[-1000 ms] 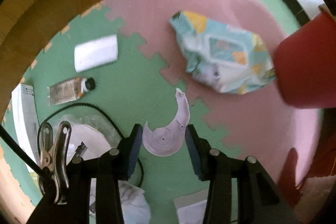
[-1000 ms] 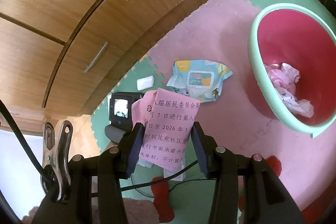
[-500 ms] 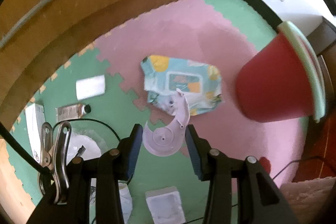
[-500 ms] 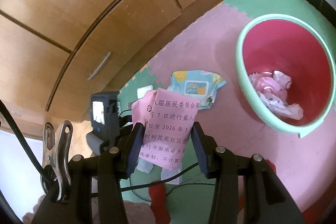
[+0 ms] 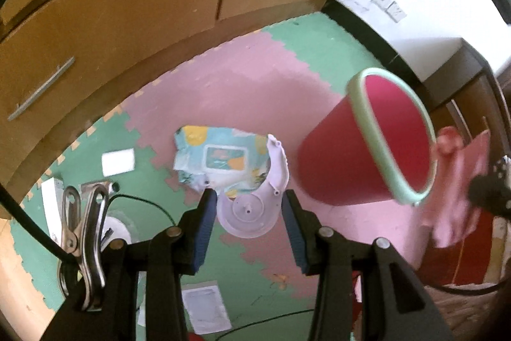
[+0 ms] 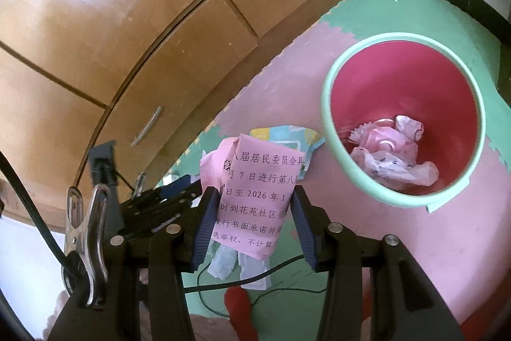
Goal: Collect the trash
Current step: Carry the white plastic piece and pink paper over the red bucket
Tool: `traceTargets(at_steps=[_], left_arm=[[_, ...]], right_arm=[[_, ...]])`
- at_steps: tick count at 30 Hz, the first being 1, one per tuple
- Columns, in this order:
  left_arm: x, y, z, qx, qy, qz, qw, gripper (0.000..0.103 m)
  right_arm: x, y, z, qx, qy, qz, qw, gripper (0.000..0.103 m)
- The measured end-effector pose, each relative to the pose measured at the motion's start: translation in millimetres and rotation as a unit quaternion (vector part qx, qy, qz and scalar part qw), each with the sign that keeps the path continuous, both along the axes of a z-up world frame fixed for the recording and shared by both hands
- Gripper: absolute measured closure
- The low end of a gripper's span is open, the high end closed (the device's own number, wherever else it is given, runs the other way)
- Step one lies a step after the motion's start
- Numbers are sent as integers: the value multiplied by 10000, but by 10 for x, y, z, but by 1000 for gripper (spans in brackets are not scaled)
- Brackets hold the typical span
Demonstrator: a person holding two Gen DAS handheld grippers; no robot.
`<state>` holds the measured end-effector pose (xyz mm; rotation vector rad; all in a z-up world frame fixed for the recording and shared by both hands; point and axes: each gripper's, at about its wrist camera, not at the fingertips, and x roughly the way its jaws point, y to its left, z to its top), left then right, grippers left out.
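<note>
Left wrist: left hand-held gripper (image 5: 247,219) clamps white plastic piece (image 5: 255,200) above floor mat (image 5: 242,85), beside red bin (image 5: 361,158). Right hand-held gripper (image 6: 252,222) pinches pink leaflet (image 6: 255,194) beside bin.

Pink printed paper (image 6: 255,197) and white plastic piece (image 5: 252,206) held above floor near red bin (image 6: 405,120).

"2026" on pink leaflet (image 6: 255,197)

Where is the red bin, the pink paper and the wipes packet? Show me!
red bin (image 6: 404,91), right wrist view, on its inner red wall.
pink paper (image 6: 255,194), right wrist view, middle of the printed sheet.
wipes packet (image 5: 220,157), left wrist view, on its flap label.
</note>
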<state>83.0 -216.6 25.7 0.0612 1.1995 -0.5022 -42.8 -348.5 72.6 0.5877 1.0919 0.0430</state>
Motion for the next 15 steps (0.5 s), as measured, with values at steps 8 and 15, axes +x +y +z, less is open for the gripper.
traceTargets(at_steps=[8,15], left_arm=[[-50,-480,380,-147,-90,-242,9996,59],[-98,-814,526,-363,-73,-364,9986,59]], right_arm=[[-55,-236,87,23,-152,-263,9995,56],[-112,-395,92,12,-149,-474,9988,56]])
